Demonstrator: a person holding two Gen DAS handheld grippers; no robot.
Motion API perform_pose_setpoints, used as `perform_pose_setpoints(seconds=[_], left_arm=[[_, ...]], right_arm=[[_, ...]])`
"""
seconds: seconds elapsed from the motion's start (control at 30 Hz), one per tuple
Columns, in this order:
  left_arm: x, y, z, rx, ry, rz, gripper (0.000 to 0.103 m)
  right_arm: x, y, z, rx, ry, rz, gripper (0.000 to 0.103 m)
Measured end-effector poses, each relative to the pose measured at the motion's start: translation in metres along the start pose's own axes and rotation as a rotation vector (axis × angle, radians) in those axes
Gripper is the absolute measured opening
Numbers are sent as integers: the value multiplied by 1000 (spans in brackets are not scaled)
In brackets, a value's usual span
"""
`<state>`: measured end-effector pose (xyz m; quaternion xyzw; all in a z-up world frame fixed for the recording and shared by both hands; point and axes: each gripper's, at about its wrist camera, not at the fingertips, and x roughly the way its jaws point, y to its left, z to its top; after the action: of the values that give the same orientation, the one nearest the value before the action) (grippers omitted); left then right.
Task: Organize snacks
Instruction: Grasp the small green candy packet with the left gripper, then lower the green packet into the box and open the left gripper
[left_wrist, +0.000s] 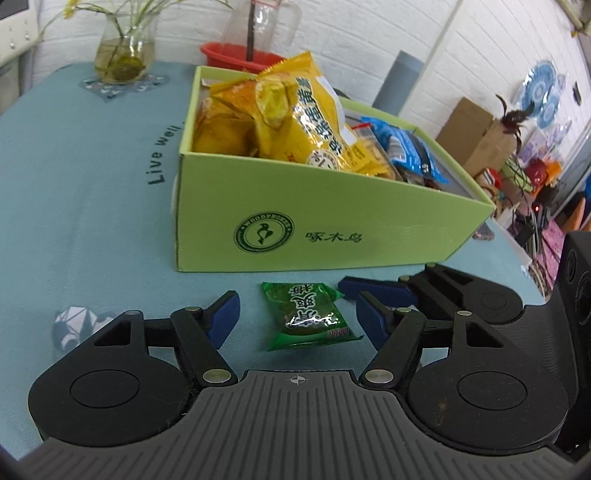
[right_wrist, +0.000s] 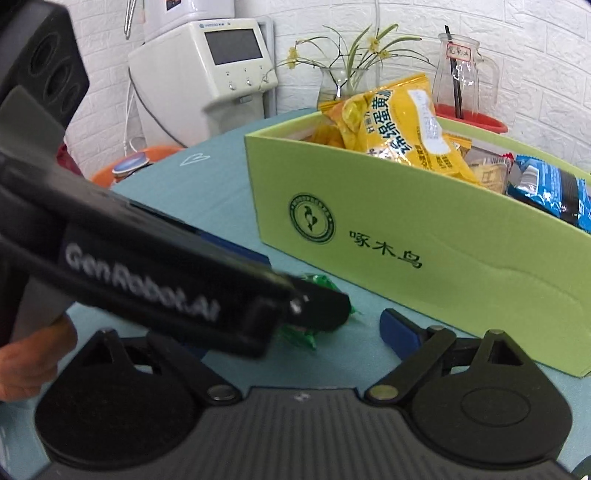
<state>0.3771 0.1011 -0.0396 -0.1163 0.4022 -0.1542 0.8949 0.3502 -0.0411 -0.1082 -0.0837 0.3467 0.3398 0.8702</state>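
Observation:
A small green snack packet (left_wrist: 309, 316) lies on the blue tablecloth in front of a light green box (left_wrist: 332, 225). The box holds yellow snack bags (left_wrist: 295, 110) and blue packets (left_wrist: 410, 147). My left gripper (left_wrist: 297, 317) is open, its blue pads on either side of the green packet, not touching it. My right gripper (right_wrist: 295, 332) is open and empty, just right of the left one; one of its fingers (left_wrist: 373, 287) shows in the left wrist view. In the right wrist view the left gripper's body (right_wrist: 147, 273) hides most of the green packet (right_wrist: 303, 334) in front of the box (right_wrist: 424, 251).
A glass vase with flowers (left_wrist: 123, 55), a glass jug (left_wrist: 266, 22) and a red bowl (left_wrist: 236, 55) stand behind the box. A white machine (right_wrist: 207, 70) stands beyond the table's left edge. Cardboard boxes and clutter (left_wrist: 498, 155) lie off the table's right edge.

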Motion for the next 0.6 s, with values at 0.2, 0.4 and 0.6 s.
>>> perform_pose_setpoints(seconds=[0.2,0.4,0.6], left_arm=[[-2,-13,-9,42,15,25,19],[-26,-36,-43,28,27,-2,18],[-56,-82,-14,121,-45,-27,18]], right_arm=[[-11,3,-4,-17,-10,-12,49],[-51,15,-29,-5,-11,5,47],[-100,10,-7,-72,-113,-86,51]])
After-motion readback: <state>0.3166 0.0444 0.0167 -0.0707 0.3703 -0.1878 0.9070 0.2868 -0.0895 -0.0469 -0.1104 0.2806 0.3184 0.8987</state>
